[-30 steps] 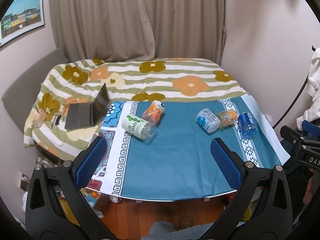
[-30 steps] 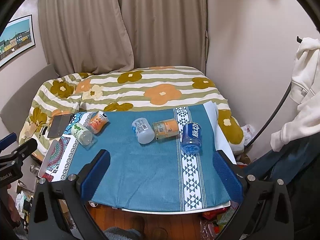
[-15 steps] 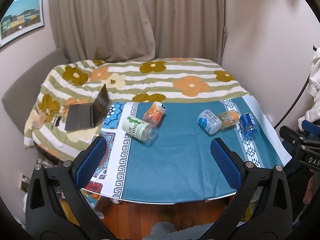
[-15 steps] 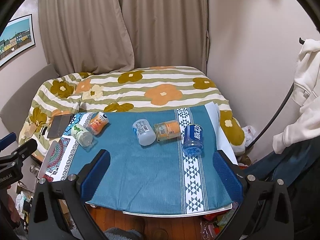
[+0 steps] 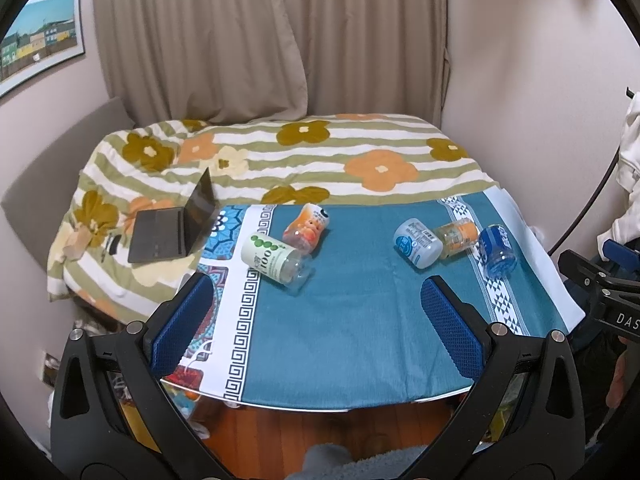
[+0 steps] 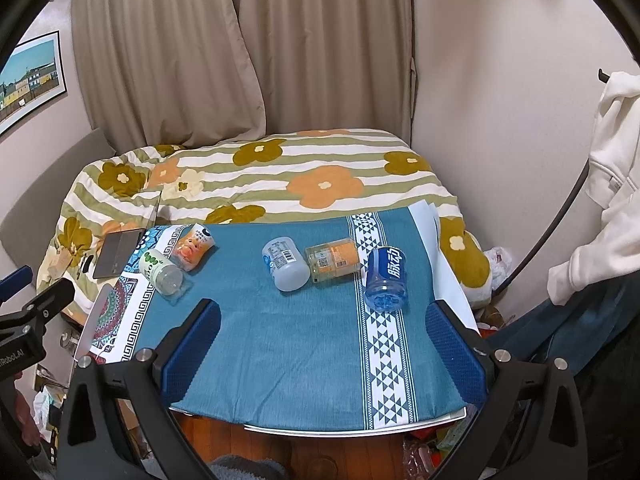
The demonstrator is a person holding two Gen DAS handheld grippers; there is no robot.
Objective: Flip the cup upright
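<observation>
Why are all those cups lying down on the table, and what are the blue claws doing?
Someone holds two grippers above the near edge of the table, getting ready to stand the cups up. The left gripper and right gripper are both open and hold nothing. Five cups lie on their sides: a green cup and a peach cup on the left, and a white cup, an orange cup and a blue cup on the right. None is upright yet.

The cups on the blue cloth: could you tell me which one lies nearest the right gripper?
The dark blue cup with white lettering, rightmost of the five, lying on the patterned white stripe; the others lie further left.
</observation>
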